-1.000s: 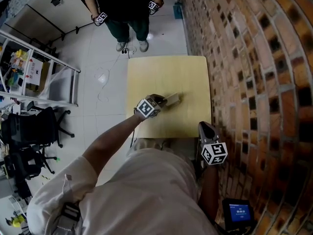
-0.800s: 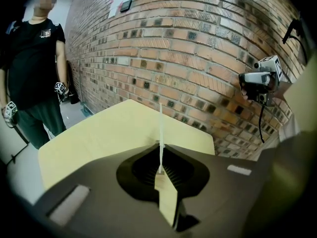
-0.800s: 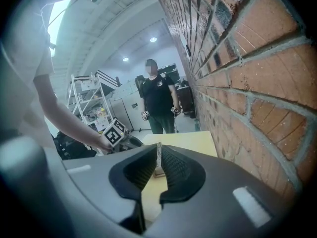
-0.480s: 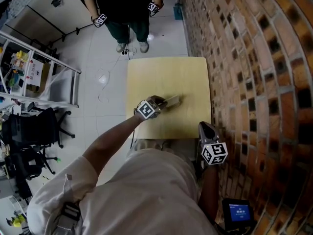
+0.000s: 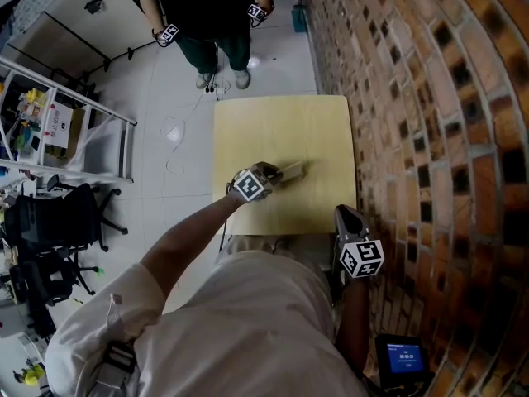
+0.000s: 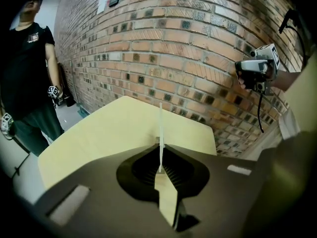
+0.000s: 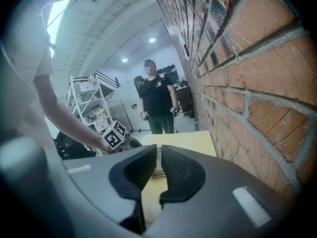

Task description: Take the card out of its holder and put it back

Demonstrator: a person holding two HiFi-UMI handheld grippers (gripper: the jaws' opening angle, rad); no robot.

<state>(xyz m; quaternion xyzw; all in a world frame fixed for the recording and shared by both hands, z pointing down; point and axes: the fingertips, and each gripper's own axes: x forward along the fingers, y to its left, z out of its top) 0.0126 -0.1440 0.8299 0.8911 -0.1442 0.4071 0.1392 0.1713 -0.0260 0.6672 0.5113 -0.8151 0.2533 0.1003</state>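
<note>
Looking down from the head view, the left gripper (image 5: 271, 175) meets the card holder (image 5: 291, 170) at the middle of the table (image 5: 281, 126), while the right gripper (image 5: 344, 213) hangs off the table's near corner. Only the left gripper view shows its jaws clamped on the card holder's thin edge. The right gripper view shows its jaws narrowly apart and empty, with the card holder beyond.

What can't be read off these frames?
- Card: the left gripper view shows only its thin edge, so the face is unseen.
- Holder: in the head view it is too small to tell apart from the card, and the left gripper covers its near end.
- Right gripper view: its own jaws block all but a sliver of the table.
- Screen: in the head view the text is too small to read.
</note>
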